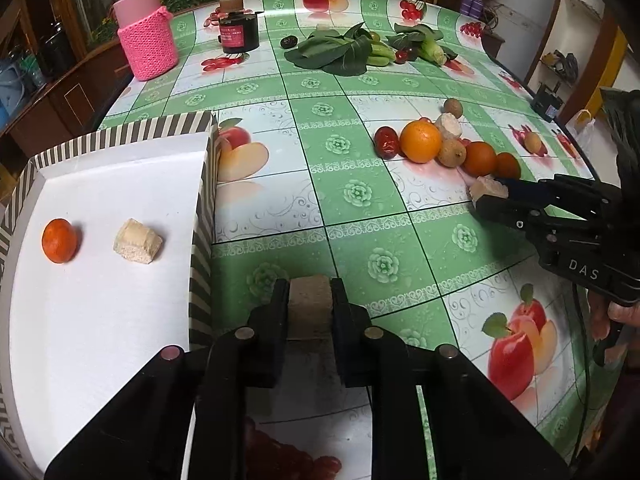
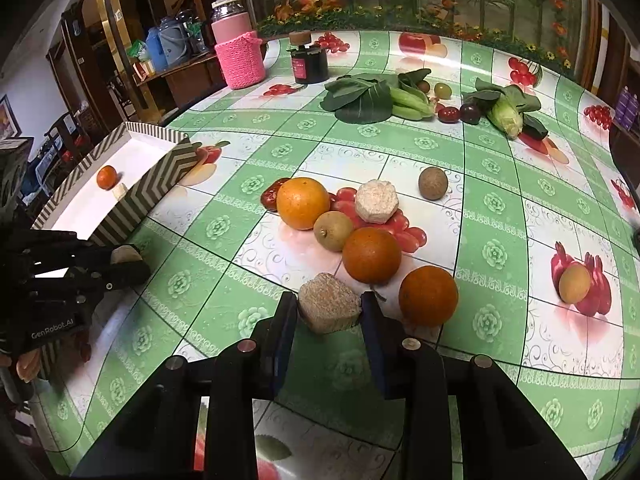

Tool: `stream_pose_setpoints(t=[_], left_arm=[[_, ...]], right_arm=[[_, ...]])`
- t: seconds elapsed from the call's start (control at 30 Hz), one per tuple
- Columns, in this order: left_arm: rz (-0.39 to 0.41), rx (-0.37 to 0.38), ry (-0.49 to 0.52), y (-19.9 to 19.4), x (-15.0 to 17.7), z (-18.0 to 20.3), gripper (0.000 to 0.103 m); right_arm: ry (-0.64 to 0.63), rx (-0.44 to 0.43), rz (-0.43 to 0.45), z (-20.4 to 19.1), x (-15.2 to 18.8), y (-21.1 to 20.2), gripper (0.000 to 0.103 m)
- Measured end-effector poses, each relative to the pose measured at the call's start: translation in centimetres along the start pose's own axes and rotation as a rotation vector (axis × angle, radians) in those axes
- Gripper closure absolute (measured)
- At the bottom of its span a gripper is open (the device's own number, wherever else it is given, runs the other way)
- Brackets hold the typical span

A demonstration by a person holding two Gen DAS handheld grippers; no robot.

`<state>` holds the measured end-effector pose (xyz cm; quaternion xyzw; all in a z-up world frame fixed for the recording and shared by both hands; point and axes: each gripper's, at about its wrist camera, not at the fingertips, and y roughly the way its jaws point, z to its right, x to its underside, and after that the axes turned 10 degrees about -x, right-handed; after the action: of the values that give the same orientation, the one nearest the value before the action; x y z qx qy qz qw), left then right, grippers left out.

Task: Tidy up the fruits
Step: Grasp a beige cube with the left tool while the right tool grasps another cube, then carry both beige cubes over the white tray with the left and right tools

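**Both grippers closing on pale cut chunks above the fruit-print table**

Angling steeply down beside the striped tray [image 1: 202, 196], left gripper [image 1: 310, 312] clamping fully on a beige cut chunk [image 1: 309, 304], pads pressing both flat sides. Reaching in low from the right edge of the left view, right gripper [image 2: 329, 312] squeezing a second crumbly chunk [image 2: 328, 308], both pads touching it, at the near edge of the fruit pile.

Already lying in the tray: one small orange [image 1: 59, 240] and one pale chunk [image 1: 137, 241], well apart. Still sitting on the tablecloth [image 2: 492, 256]: three oranges, the largest [image 2: 303, 203] beside a red date [image 2: 271, 196]; two brown round fruits; one more pale chunk [image 2: 377, 201]. Resting further back: leafy greens [image 2: 360, 96], a pink-sleeved jar [image 2: 238, 50]
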<state>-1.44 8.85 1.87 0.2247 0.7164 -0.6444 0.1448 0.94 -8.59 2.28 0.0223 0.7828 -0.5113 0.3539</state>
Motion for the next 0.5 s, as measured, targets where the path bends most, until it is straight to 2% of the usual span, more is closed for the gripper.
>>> stream_pose_setpoints(t=[0.3,0.5], left_arm=[[0.037,0.011,-0.042,-2.1,-0.3,-0.7,0.087],[0.067,-0.006,-0.077,-3.6,-0.4,-2.7,0.086]], right_arm=[[-0.019,-0.045,0.043,-1.9,-0.4,-2.0,0.070],[-0.062,-0.073,0.053,-4.2,-1.4,-2.3,0.070]])
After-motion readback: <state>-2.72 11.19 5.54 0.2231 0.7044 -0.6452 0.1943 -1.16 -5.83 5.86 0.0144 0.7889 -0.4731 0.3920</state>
